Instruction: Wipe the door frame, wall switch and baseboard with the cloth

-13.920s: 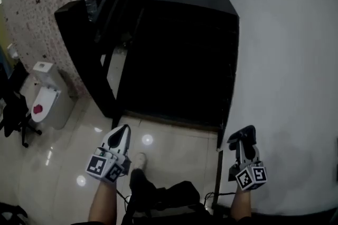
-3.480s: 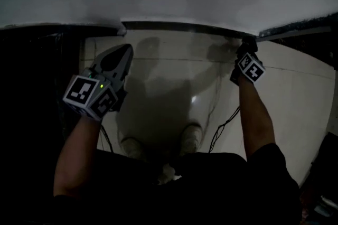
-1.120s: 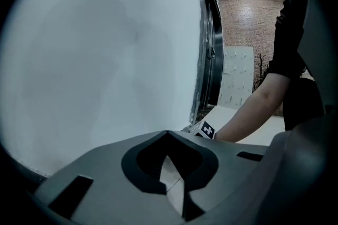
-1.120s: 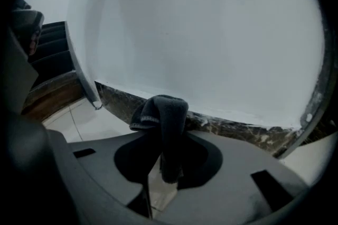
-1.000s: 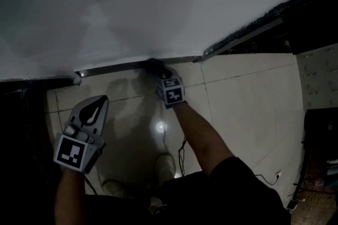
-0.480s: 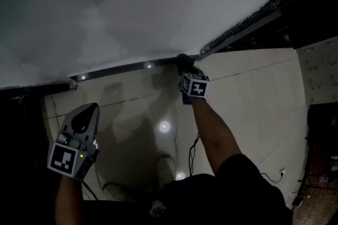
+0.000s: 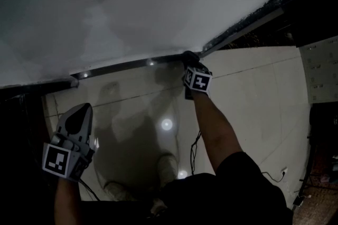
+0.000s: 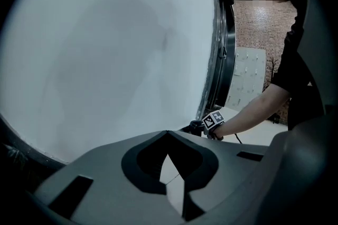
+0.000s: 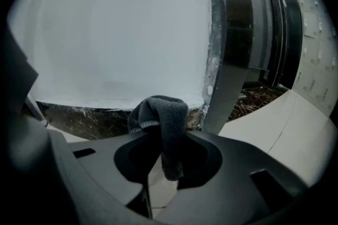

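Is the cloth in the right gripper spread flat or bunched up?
Bunched: the cloth humps in a folded wad, clamped by the right gripper.

A white wall (image 7: 132,2) is filling the top of the head view, with soft shadows lying across it. Below it, a glossy tiled floor (image 7: 253,92) is reflecting a round light spot (image 7: 167,124). A pale shoe (image 7: 168,167) is standing on the tiles, a thin black cable (image 7: 272,176) is trailing at the right, and a white perforated panel (image 7: 319,68) is showing at the right edge.
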Available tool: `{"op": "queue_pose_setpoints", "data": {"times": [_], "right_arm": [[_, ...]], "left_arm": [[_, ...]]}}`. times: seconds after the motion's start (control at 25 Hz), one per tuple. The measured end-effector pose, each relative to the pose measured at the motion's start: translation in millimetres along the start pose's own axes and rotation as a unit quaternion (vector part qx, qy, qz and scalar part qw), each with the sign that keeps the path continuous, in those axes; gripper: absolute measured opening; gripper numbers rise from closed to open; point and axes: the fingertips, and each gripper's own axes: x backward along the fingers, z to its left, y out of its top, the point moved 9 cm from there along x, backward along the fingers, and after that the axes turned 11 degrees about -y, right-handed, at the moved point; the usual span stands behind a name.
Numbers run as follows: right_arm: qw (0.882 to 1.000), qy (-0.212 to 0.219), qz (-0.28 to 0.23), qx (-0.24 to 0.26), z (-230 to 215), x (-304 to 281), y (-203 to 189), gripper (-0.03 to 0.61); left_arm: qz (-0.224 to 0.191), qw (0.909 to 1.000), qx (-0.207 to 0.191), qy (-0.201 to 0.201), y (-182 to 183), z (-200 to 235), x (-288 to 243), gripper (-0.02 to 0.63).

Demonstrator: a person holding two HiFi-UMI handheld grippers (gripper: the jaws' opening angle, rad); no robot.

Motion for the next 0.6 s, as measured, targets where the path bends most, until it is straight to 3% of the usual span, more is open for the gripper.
{"op": "queue_pose_setpoints", "data": {"times": [0.36,0.52,0.6], "right_arm": [[1.0,-0.013,0.011,0.012,-9,4,4,0.083],[0.997,0.059,-0.031,0.037,3,22,-8,0.083],[0.992,0.105,-0.067,0.016,10,45,-12,0.083]], "left_arm": [[-0.011,0.9992,0.035,0.015,-5,13,9,-0.008],[-0.019,0.9986,0.044,0.022,-6,16,14,-0.008],[-0.02,0.9985,0.046,0.022,-7,18,15,-0.008]]}}
